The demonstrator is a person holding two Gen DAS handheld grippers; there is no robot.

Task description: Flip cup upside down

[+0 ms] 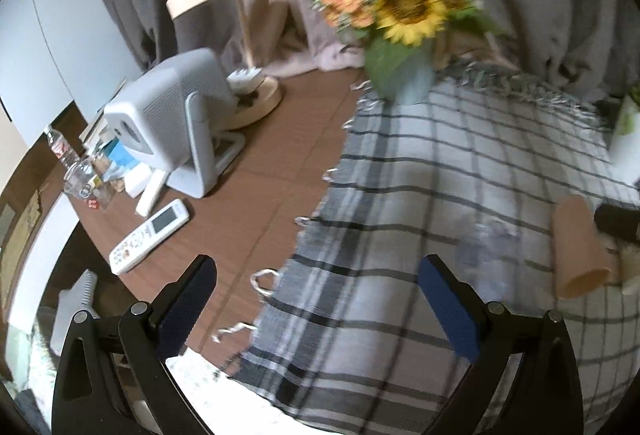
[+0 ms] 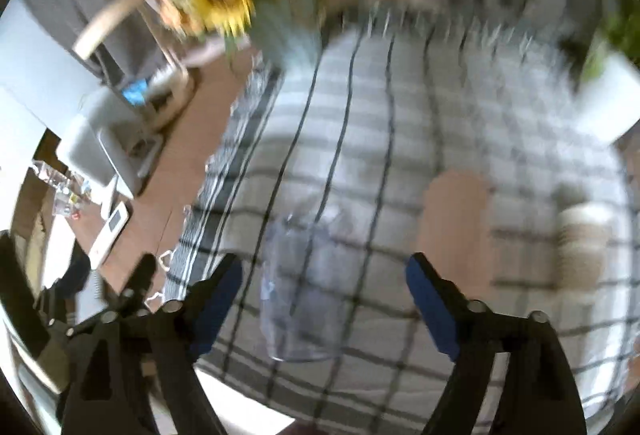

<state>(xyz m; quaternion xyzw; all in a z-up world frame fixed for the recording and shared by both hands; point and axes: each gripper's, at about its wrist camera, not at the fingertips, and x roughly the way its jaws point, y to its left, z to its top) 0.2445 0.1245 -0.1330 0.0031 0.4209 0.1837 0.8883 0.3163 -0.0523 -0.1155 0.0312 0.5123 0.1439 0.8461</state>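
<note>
Clear cup on plaid cloth ahead between spread right jaws, left jaws released

Open plaid cloth in the middle, clutter at the edges

Bare checked tablecloth lies ahead of both open grippers; a clear plastic cup and tan cup stand near right; the sunflower vase blocks the far centre; projector and remote control crowd the left wood.
</note>
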